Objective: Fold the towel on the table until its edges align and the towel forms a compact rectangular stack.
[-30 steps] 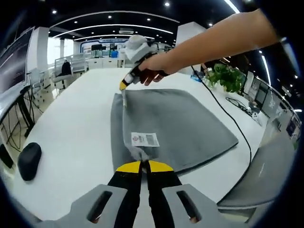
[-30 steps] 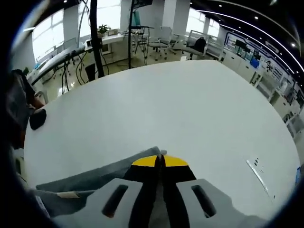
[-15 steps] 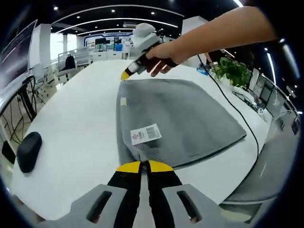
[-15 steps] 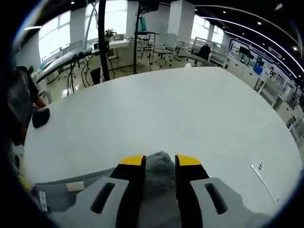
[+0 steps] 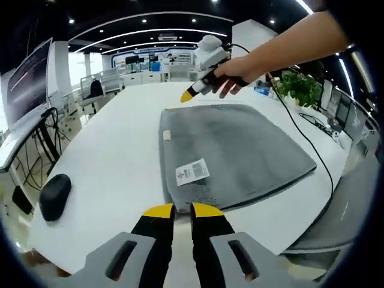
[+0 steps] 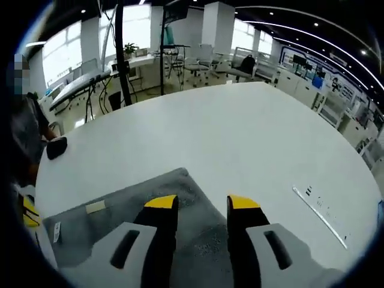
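The grey towel [image 5: 240, 150] lies flat on the white table [image 5: 114, 150], folded over, with a white label [image 5: 192, 172] near its closest corner. My left gripper [image 5: 183, 211] sits just short of that corner, jaws slightly open, holding nothing. At the towel's far corner a hand holds the right gripper [image 5: 191, 95] above the cloth. In the right gripper view, the right gripper [image 6: 202, 204] is open over the towel [image 6: 108, 219], whose corner lies just ahead of the tips, with nothing held.
A black mouse [image 5: 54, 195] [image 6: 57, 147] lies on the table left of the towel. A black cable [image 5: 300, 135] runs past the towel's right side toward a potted plant [image 5: 297, 90]. A thin strip [image 6: 318, 210] lies on the table. A person [image 6: 24, 138] stands at the table edge.
Both grippers let go of the towel. The right one opened first and rose off the far corner; the left one opened and drew back. The towel now lies flat.
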`<state>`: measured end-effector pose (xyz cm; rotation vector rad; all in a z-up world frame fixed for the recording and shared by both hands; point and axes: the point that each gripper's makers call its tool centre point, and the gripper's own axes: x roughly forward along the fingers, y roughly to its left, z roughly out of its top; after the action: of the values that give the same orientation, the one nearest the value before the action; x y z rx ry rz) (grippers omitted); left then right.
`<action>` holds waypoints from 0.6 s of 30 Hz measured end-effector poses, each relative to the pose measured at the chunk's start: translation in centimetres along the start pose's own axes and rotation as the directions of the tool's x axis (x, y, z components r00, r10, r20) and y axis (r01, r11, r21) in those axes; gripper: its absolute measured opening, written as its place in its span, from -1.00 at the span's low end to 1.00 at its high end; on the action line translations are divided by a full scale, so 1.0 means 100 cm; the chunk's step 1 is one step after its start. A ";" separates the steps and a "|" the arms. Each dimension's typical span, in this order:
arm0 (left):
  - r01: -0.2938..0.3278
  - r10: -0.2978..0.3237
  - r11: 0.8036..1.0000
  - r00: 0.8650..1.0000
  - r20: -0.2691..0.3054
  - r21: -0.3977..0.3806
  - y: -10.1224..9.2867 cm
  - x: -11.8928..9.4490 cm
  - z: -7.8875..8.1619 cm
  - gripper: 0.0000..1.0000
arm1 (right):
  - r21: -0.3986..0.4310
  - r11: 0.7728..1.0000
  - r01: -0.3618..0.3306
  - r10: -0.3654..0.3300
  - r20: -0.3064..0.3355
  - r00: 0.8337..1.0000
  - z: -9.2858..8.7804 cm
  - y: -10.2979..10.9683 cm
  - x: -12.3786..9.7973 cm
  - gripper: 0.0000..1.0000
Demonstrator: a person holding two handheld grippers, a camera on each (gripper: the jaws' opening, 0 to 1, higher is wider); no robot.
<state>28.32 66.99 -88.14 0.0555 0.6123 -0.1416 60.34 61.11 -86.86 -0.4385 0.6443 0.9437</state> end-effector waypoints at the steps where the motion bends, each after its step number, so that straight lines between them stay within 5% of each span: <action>1: 0.007 -0.007 1.000 1.000 0.003 0.006 -0.002 0.002 0.001 -0.79 | -0.001 1.000 0.001 -0.001 0.001 1.000 -0.001 0.000 -0.004 -0.36; 10: 0.036 -0.037 0.999 0.997 -0.072 -0.020 -0.004 0.017 -0.014 -0.75 | -0.007 1.000 0.005 -0.005 0.011 1.000 -0.005 -0.011 -0.034 -0.34; 18: 0.011 -0.012 0.999 0.999 -0.045 -0.034 -0.005 0.008 -0.005 -0.73 | 0.005 0.999 0.039 -0.040 0.015 0.999 -0.015 -0.028 -0.063 -0.33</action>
<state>28.64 66.41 -89.05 0.0225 0.6599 -0.1413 59.58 54.93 -83.45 -0.4378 0.6219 0.9070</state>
